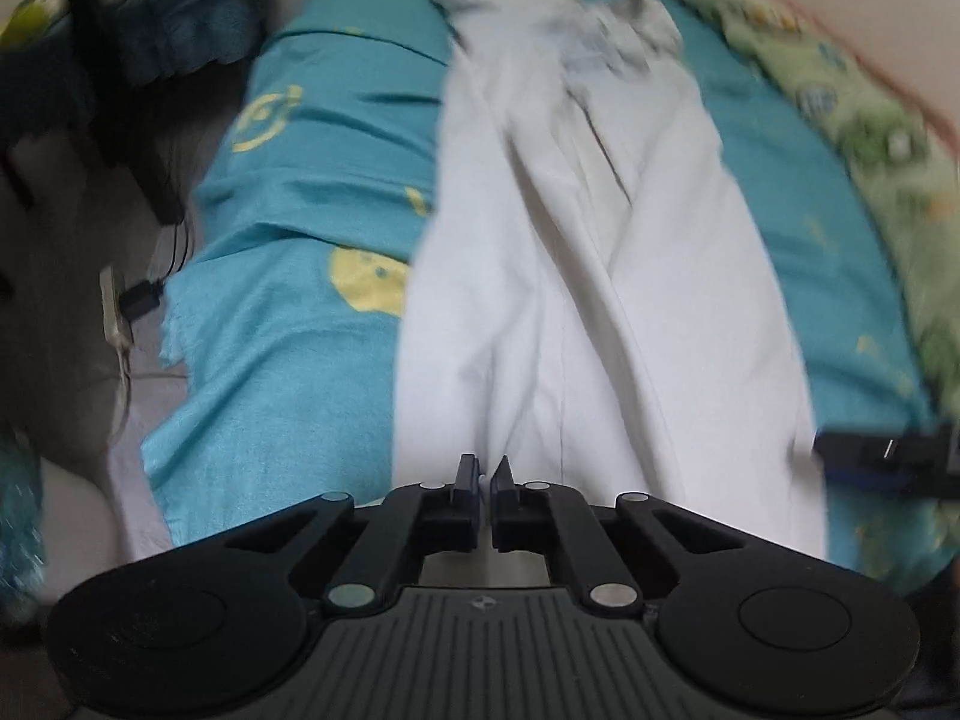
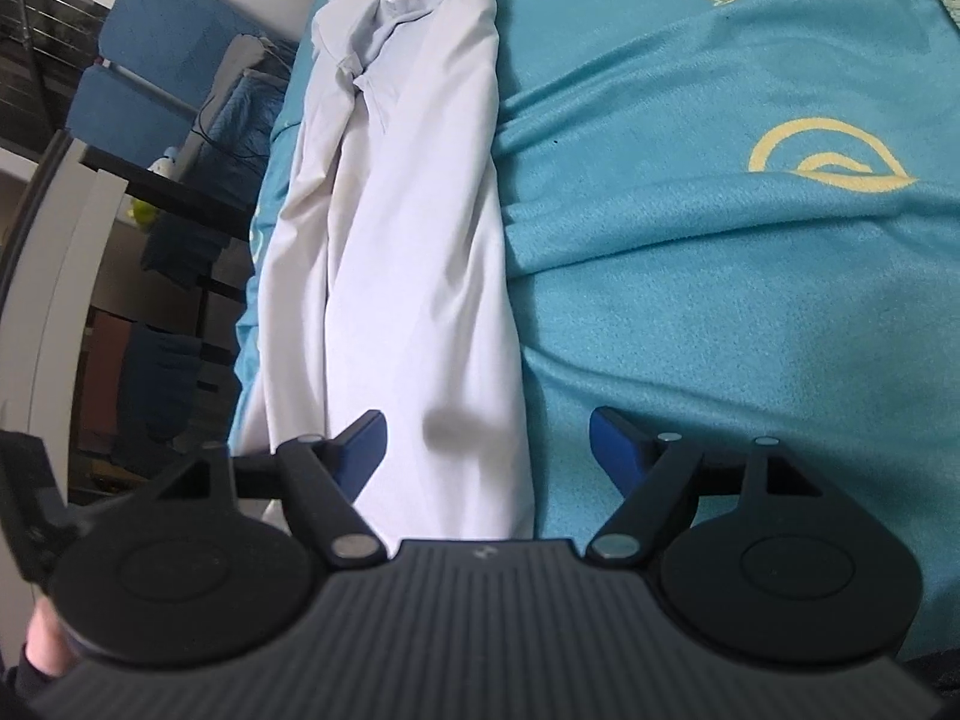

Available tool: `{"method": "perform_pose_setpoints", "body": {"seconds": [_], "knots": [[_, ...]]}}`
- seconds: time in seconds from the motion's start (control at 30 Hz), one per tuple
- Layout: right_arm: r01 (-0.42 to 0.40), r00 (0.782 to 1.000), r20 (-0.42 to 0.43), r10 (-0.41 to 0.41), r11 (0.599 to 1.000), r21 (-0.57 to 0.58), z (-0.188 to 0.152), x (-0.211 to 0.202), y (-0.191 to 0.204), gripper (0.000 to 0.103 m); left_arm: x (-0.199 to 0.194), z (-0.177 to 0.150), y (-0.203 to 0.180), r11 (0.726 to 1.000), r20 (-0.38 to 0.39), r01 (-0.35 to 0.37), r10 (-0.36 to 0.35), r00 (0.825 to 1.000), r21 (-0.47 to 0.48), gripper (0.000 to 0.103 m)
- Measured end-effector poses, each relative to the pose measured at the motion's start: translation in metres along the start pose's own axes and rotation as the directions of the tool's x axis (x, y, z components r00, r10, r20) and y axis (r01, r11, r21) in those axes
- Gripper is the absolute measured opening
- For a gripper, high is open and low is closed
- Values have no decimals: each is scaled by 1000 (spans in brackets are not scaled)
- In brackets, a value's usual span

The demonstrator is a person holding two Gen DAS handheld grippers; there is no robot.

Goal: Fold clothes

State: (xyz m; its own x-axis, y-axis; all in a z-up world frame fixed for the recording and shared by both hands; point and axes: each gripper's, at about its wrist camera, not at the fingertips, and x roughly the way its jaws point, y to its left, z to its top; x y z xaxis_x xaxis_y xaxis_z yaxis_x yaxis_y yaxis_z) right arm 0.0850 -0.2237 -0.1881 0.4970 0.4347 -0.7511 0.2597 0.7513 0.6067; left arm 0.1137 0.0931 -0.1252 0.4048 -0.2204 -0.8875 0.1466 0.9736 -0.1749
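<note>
A white garment (image 1: 588, 276) lies lengthwise on a teal bedspread (image 1: 288, 324), its bunched grey collar end far away. My left gripper (image 1: 485, 477) has its fingers nearly together at the garment's near hem; whether cloth is pinched between them is hidden. In the right wrist view the same garment (image 2: 414, 252) runs up the left half of the bedspread (image 2: 750, 276). My right gripper (image 2: 487, 438) is open, its blue-padded fingers (image 2: 612, 438) straddling the garment's near end just above it. The right gripper's finger also shows at the right edge of the left wrist view (image 1: 882, 456).
A green patterned blanket (image 1: 870, 138) lies along the bed's far right side. Left of the bed are a dark desk with cables (image 1: 150, 192) and blue chairs (image 2: 150, 78). The bed's left edge drops to the floor (image 1: 72, 312).
</note>
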Motion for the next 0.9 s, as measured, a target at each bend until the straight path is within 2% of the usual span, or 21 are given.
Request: {"method": "perform_pose_setpoints", "body": {"seconds": [0.07,0.13,0.17,0.23,0.3,0.37,0.43,0.5,0.53,0.63,0.77,0.87,0.9], "knots": [[8,1000,5,-8,1000,-1,-1,-1,0,77,-11,2,21,993,37,-35,39,999,-112,3],[13,1000,8,-13,1000,0,-1,-1,0,77,-19,2,38,966,71,-152,170,983,-210,4],[12,1000,9,-12,1000,0,-1,-1,0,77,-21,2,44,951,74,-183,207,976,-251,4],[5,1000,6,-5,1000,5,-2,-1,0,78,-20,3,55,943,49,-146,168,985,-300,7],[-27,1000,-11,27,999,25,-3,0,-3,78,-14,4,59,941,10,-110,120,993,-320,29],[-46,998,-34,48,998,42,-4,1,-3,78,-9,5,58,944,-13,-108,110,994,-311,44],[-53,997,-54,56,997,52,-7,3,-4,77,-3,9,61,947,-38,-123,117,992,-298,49],[-49,997,-62,52,998,51,-9,3,-3,77,4,14,65,951,-69,-136,121,990,-278,63],[-50,996,-68,54,998,48,-11,3,-2,77,7,16,68,952,-82,-138,120,989,-272,65],[-74,992,-105,77,997,31,-15,6,1,77,17,20,80,949,-113,-146,118,987,-278,65],[-96,983,-157,92,995,-20,-21,10,10,77,33,16,80,961,-174,-127,85,981,-246,62],[-83,978,-198,66,993,-78,-30,14,21,76,30,15,66,980,-158,-104,76,984,-171,49],[-74,977,-208,53,993,-96,-33,14,24,72,30,15,62,982,-158,-100,74,985,-161,41]]}}
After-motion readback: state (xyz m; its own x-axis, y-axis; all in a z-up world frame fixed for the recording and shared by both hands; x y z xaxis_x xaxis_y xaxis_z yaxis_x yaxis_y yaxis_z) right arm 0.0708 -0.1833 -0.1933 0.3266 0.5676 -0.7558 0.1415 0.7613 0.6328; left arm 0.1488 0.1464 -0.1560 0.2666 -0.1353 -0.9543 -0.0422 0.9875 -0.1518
